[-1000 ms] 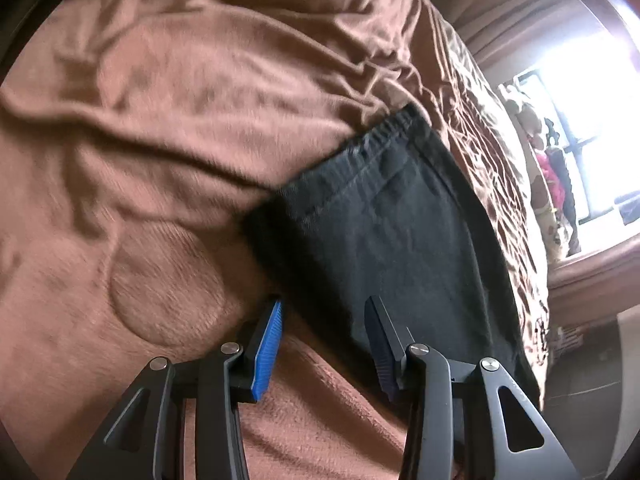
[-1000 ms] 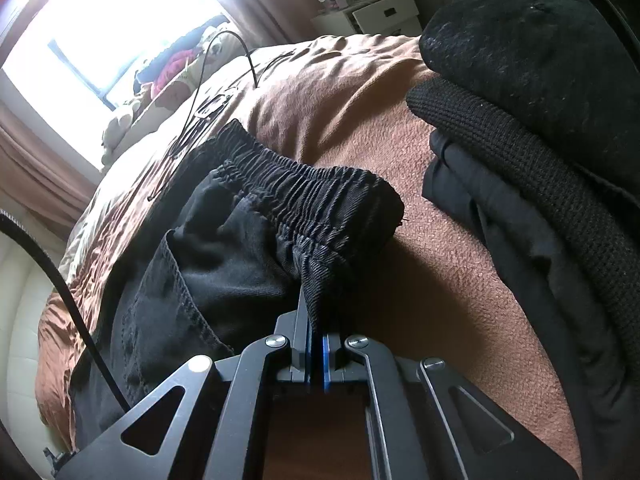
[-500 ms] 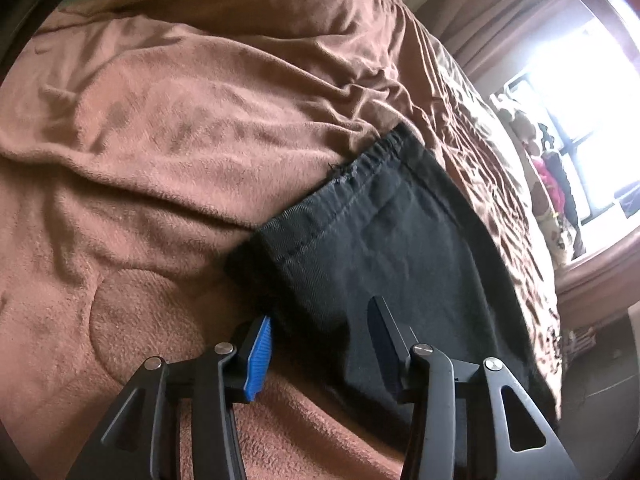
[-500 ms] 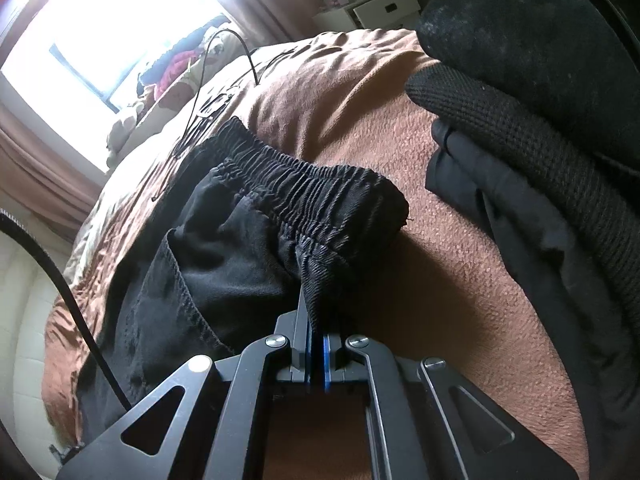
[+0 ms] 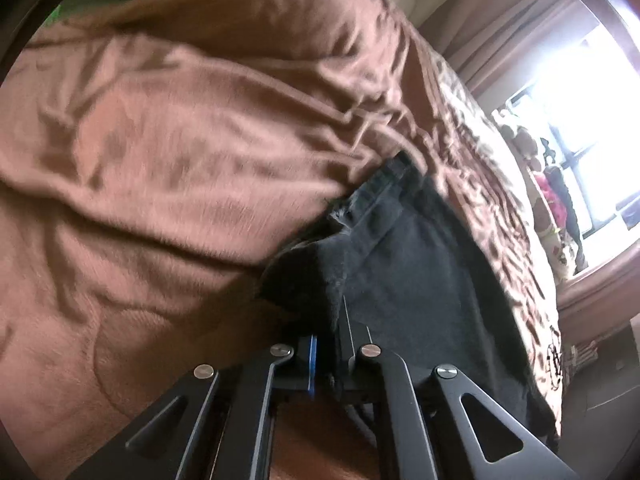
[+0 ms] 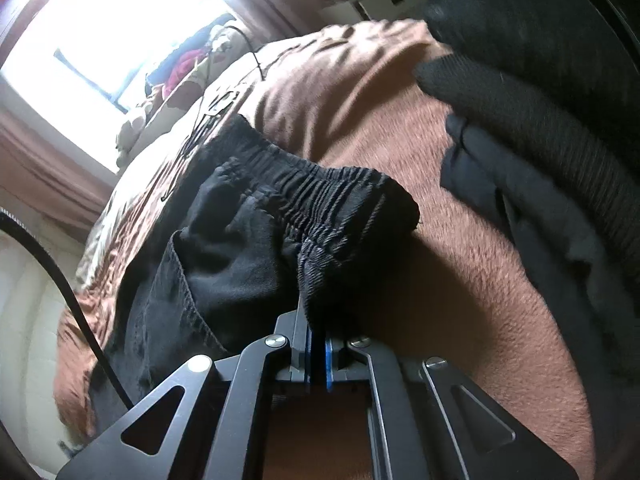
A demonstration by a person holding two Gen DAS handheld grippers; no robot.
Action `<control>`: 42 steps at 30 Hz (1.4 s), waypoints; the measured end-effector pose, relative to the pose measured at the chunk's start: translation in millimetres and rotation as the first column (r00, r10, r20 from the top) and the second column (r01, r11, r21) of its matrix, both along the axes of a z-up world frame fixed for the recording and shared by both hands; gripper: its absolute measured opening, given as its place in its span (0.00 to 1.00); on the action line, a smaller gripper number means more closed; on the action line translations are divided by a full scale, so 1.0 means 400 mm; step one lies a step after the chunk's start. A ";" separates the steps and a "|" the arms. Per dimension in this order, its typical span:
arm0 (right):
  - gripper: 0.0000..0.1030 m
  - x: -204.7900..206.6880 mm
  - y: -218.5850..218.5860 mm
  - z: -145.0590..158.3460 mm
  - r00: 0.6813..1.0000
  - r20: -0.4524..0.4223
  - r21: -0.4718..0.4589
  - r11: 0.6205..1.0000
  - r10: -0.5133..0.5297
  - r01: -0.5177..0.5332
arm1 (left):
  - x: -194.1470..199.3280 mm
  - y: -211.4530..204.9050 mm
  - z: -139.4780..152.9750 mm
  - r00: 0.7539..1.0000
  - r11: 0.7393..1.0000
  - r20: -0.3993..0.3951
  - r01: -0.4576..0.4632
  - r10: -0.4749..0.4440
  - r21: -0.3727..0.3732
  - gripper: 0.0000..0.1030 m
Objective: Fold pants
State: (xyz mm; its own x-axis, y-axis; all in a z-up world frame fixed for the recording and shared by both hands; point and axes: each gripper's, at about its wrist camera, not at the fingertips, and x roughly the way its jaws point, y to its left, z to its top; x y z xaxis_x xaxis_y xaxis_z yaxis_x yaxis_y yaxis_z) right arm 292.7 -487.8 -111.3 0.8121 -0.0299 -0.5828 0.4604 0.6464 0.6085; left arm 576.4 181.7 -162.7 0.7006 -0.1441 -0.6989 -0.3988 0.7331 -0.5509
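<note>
pants [image 6: 224, 248]: 1, black, long axis runs twd window
L gripper [image 5: 325, 354]: just closed, pinching hem corner
R gripper [image 6: 317, 354]: clamped on waistband

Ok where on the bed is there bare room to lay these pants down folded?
Bare brown blanket lies left of the pants in the left wrist view. A narrower strip lies between the waistband and the dark clothes pile. The window side is crowded.
</note>
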 end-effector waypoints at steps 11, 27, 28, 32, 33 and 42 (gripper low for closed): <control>0.00 -0.078 0.030 0.157 0.993 0.116 -0.011 1.000 0.003 -0.001 | -0.023 0.005 0.201 0.993 1.000 0.114 -0.011 0.009 0.020 0.04; 0.00 -0.240 0.093 0.192 0.993 0.096 0.013 0.998 0.064 -0.066 | -0.194 0.164 0.279 0.992 0.998 0.109 -0.065 0.065 -0.007 0.04; 0.00 -0.249 0.094 0.196 0.993 0.096 0.016 0.998 0.066 -0.067 | -0.205 0.171 0.279 0.992 0.998 0.110 -0.066 0.066 -0.009 0.04; 0.00 -0.312 0.114 0.202 0.993 0.101 0.012 0.998 0.067 -0.069 | -0.249 0.204 0.271 0.993 0.998 0.100 -0.066 0.068 -0.020 0.04; 0.00 -0.330 0.120 0.199 0.993 0.100 0.015 0.998 0.064 -0.066 | -0.262 0.212 0.268 0.993 0.998 0.098 -0.067 0.069 -0.023 0.04; 0.00 -0.457 0.168 0.178 0.994 0.093 0.019 0.998 0.053 -0.055 | -0.351 0.276 0.238 0.995 0.997 0.078 -0.061 0.065 -0.052 0.04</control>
